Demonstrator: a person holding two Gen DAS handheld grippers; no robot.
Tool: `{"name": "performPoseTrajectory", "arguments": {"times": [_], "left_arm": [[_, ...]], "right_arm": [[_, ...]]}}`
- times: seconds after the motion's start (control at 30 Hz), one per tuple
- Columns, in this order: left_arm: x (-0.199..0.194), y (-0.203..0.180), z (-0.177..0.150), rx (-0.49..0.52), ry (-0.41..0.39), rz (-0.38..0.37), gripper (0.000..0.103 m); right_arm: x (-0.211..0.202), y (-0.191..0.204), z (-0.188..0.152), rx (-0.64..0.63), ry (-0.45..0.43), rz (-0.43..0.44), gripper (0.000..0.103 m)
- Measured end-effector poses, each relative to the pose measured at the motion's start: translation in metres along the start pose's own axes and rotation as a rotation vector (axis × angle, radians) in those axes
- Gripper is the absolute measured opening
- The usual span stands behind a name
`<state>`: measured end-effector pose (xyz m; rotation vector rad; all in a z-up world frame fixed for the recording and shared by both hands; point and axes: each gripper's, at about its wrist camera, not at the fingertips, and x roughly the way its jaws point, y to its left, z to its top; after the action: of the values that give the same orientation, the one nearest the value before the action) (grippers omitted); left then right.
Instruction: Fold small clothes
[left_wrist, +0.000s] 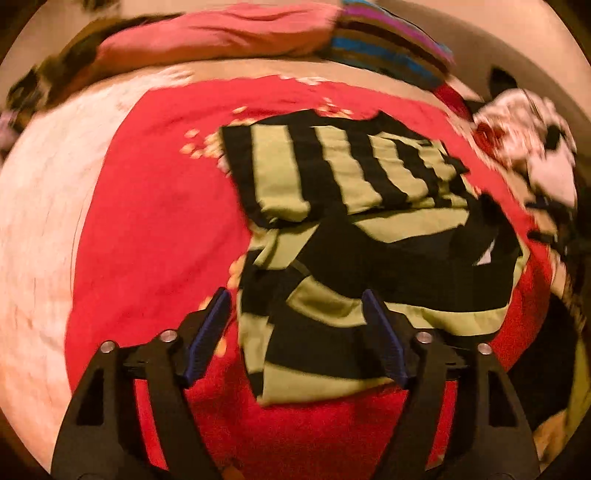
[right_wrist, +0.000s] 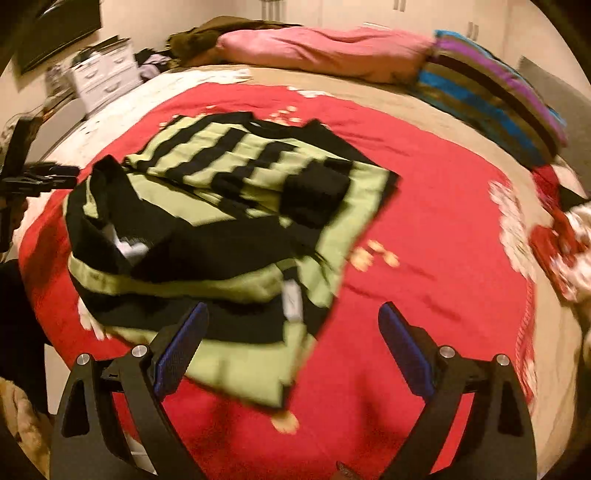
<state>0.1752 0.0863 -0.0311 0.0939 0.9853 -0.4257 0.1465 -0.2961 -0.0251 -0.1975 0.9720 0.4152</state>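
Two tools hang over a bed (right_wrist: 399, 96) spread with a red blanket (right_wrist: 424, 206), its far part a beige sheet. At the head lie a pink pillow (right_wrist: 325, 48) and a striped cushion (right_wrist: 491, 96) in purple, blue and brown. A white set of drawers (right_wrist: 105, 74) stands by the left wall under a dark screen (right_wrist: 55, 33). A heap of red and white clothes (left_wrist: 524, 147) sits at the bed's right side. The green and black striped garment (left_wrist: 354, 229) lies partly folded and rumpled in the middle of the blanket. The left tool (left_wrist: 295, 314) tilts down over its near edge, jaws apart, cloth showing between them but not pinched. The right tool (right_wrist: 293, 332) tilts down over the garment's right corner, jaws wide apart and empty. Both views are blurred.
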Motion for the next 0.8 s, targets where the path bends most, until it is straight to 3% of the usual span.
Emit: {"name": "performPoseTrajectory", "arguments": {"times": [0.1,0.23,0.4,0.47,0.53,0.67,0.8], "left_arm": [[0.009,-0.005,0.008,0.050,0.017,0.012,0.073],[0.027,0.001,0.014,0.034,0.046,-0.012,0.073],[0.038,-0.004,0.018,0.035,0.026,-0.060,0.070],[0.043,-0.007,0.018,0.032,0.035,-0.073,0.049],[0.046,-0.012,0.015,0.034,0.040,-0.082,0.039],[0.045,-0.012,0.012,-0.034,0.044,-0.128,0.012],[0.024,-0.008,0.012,-0.080,-0.016,-0.147,0.007]], "right_arm": [[0.021,0.002,0.014,0.018,0.032,0.050,0.093],[0.043,0.004,0.028,0.066,0.065,0.106,0.090],[0.049,0.000,0.027,0.113,0.054,0.154,0.063],[0.048,-0.001,0.024,0.117,0.045,0.159,0.053],[0.045,-0.003,0.020,0.126,0.033,0.185,0.038],[0.037,-0.006,0.015,0.157,0.002,0.206,0.027],[0.023,-0.029,0.012,0.298,-0.056,0.268,0.026]]}}
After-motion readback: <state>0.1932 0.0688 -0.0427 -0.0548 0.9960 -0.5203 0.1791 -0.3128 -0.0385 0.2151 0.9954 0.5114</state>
